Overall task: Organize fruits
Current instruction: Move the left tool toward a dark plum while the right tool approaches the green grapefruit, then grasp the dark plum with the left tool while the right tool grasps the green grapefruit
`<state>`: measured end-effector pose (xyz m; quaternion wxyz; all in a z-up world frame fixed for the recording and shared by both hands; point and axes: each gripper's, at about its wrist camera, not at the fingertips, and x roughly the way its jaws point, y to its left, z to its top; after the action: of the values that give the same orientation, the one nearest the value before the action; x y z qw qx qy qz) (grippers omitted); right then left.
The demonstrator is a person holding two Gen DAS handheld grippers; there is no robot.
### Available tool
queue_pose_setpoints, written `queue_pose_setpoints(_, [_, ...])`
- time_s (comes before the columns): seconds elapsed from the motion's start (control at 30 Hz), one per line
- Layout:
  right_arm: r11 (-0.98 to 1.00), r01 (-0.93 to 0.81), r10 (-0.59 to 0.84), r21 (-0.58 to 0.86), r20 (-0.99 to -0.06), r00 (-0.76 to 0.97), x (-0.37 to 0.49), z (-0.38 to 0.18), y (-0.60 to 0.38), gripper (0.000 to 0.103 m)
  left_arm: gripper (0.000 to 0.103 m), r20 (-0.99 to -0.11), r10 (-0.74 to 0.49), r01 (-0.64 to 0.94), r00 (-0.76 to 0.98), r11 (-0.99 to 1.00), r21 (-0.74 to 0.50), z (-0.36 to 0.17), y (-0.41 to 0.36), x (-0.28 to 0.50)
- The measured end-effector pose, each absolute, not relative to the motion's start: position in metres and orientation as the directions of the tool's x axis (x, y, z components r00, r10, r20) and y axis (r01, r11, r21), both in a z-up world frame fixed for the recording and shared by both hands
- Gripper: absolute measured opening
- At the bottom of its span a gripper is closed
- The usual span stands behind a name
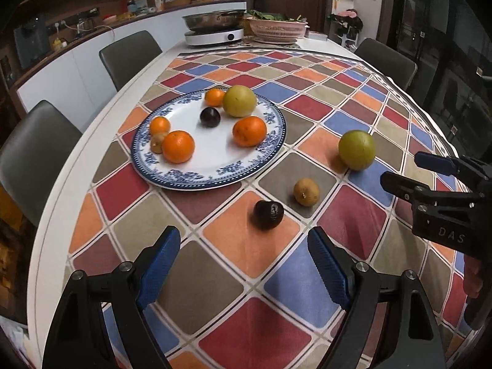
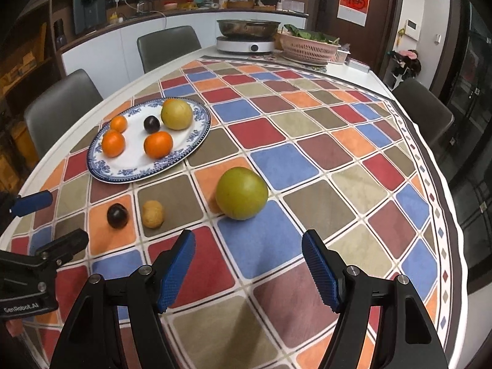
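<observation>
A blue-and-white plate (image 1: 215, 173) (image 2: 123, 172) holds several oranges, a green-yellow round fruit (image 1: 239, 101) (image 2: 176, 113), a dark plum (image 1: 210, 117) (image 2: 151, 124) and a small brown fruit (image 1: 157, 143). Loose on the cloth lie a dark plum (image 1: 268, 214) (image 2: 117, 215), a small brown fruit (image 1: 306, 192) (image 2: 152, 214) and a large green fruit (image 1: 356, 150) (image 2: 241, 193). My left gripper (image 1: 244, 264) (image 2: 49, 218) is open and empty, just short of the loose plum. My right gripper (image 2: 249, 264) (image 1: 399, 169) is open and empty, just short of the large green fruit.
The checked cloth (image 1: 276, 276) covers a white oval table (image 1: 101, 117). At the far end stand an induction cooker with a steel pot (image 1: 215, 27) (image 2: 246, 35) and a pink basket of greens (image 1: 276, 29) (image 2: 310, 47). Grey chairs (image 1: 37, 150) (image 2: 424, 107) line both sides.
</observation>
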<state>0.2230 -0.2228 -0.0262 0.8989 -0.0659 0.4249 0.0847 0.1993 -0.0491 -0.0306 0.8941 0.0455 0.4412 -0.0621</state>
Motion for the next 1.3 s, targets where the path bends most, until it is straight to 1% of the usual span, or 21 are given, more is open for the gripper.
queue_pose_setpoints(0.13, [0.973,-0.223,0.09,-0.064,-0.782,0.617,0.234,-0.034,-0.223,0.072,0.084,-0.791,-0.073,0.164,0.607,0.986,0.035,-0.04,-0.052,0.207])
queue_pose_setpoints(0.2, [0.969,-0.234,0.09,-0.074,-0.781,0.618,0.239,-0.037,-0.222,0.072,0.081,-0.795,-0.074,0.165,0.602,0.986,0.032,-0.044,-0.052,0.211])
queue_pose_setpoints(0.27, [0.966,-0.244,0.09,-0.084,-0.778,0.622,0.244,-0.039,-0.22,0.072,0.077,-0.803,-0.083,0.168,0.59,0.986,0.022,-0.048,-0.053,0.216])
queue_pose_setpoints(0.5, [0.967,-0.251,0.119,-0.042,-0.797,0.592,0.264,-0.047,-0.219,0.072,0.069,-0.814,-0.12,0.181,0.568,0.983,-0.019,-0.056,-0.054,0.228])
queue_pose_setpoints(0.63, [0.97,-0.243,0.136,-0.009,-0.807,0.574,0.274,-0.051,-0.219,0.072,0.06,-0.825,-0.135,0.175,0.548,0.984,-0.045,-0.059,-0.053,0.234])
queue_pose_setpoints(0.7, [0.971,-0.239,0.141,0.001,-0.809,0.57,0.277,-0.052,-0.218,0.072,0.06,-0.829,-0.137,0.172,0.542,0.984,-0.05,-0.061,-0.053,0.236])
queue_pose_setpoints(0.77, [0.97,-0.245,0.145,0.003,-0.813,0.564,0.28,-0.054,-0.216,0.072,0.055,-0.832,-0.142,0.171,0.536,0.984,-0.057,-0.063,-0.053,0.237])
queue_pose_setpoints(0.9, [0.972,-0.233,0.142,0.011,-0.82,0.555,0.286,-0.059,-0.216,0.071,0.048,-0.833,-0.15,0.174,0.533,0.983,-0.066,-0.063,-0.054,0.24])
queue_pose_setpoints(0.93, [0.973,-0.228,0.145,0.018,-0.819,0.555,0.287,-0.059,-0.216,0.071,0.045,-0.833,-0.152,0.176,0.531,0.982,-0.067,-0.063,-0.055,0.241])
queue_pose_setpoints(1.0, [0.975,-0.221,0.151,0.03,-0.818,0.555,0.288,-0.06,-0.218,0.069,0.041,-0.835,-0.165,0.186,0.525,0.979,-0.077,-0.063,-0.056,0.242])
queue_pose_setpoints(1.07, [0.974,-0.221,0.159,0.041,-0.82,0.55,0.289,-0.061,-0.218,0.06,0.033,-0.836,-0.18,0.197,0.519,0.977,-0.088,-0.063,-0.057,0.243])
queue_pose_setpoints(1.13, [0.973,-0.225,0.173,0.055,-0.82,0.546,0.289,-0.062,-0.218,0.056,0.029,-0.835,-0.192,0.202,0.515,0.974,-0.1,-0.063,-0.057,0.243])
queue_pose_setpoints(1.17, [0.972,-0.229,0.18,0.061,-0.818,0.546,0.289,-0.062,-0.218,0.052,0.028,-0.836,-0.198,0.204,0.512,0.973,-0.106,-0.063,-0.057,0.244])
queue_pose_setpoints(1.2, [0.971,-0.231,0.185,0.064,-0.816,0.548,0.289,-0.061,-0.217,0.051,0.028,-0.836,-0.2,0.203,0.511,0.973,-0.108,-0.063,-0.057,0.244])
queue_pose_setpoints(1.3, [0.972,-0.227,0.175,0.054,-0.813,0.556,0.288,-0.061,-0.215,0.051,0.028,-0.836,-0.202,0.195,0.511,0.974,-0.116,-0.063,-0.055,0.243])
